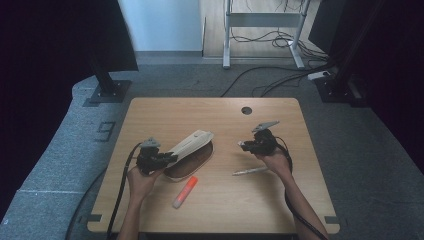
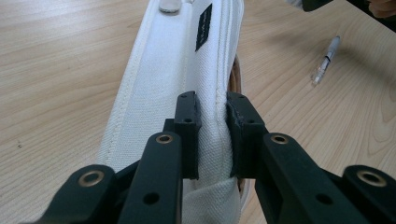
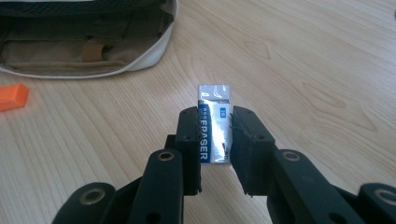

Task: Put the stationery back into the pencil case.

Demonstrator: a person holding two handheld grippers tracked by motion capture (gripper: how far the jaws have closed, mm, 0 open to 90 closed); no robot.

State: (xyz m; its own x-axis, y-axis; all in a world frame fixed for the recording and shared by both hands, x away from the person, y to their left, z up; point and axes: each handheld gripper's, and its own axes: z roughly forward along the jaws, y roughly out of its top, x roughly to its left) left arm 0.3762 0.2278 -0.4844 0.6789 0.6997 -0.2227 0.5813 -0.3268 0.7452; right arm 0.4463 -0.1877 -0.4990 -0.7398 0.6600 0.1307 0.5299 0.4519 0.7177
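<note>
While our left gripper [image 2: 212,135] clamps the raised white flap of the pencil case [image 2: 173,84], holding it open on the wooden table [image 1: 225,210], our right gripper [image 3: 215,144] pinches an eraser [image 3: 214,123] in its wrapper between narrow jaws, above the tabletop to the right of the case. An orange marker [image 1: 185,192] and a pen [image 1: 250,171] lie on the table near the case.

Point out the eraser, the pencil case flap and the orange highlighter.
eraser [image 3: 214,123], right gripper view, on its blue-and-silver sleeve between the jaws.
pencil case flap [image 2: 159,79], left gripper view, on the white canvas above the jaws.
orange highlighter [image 1: 185,192], high view, mid-barrel.
</note>
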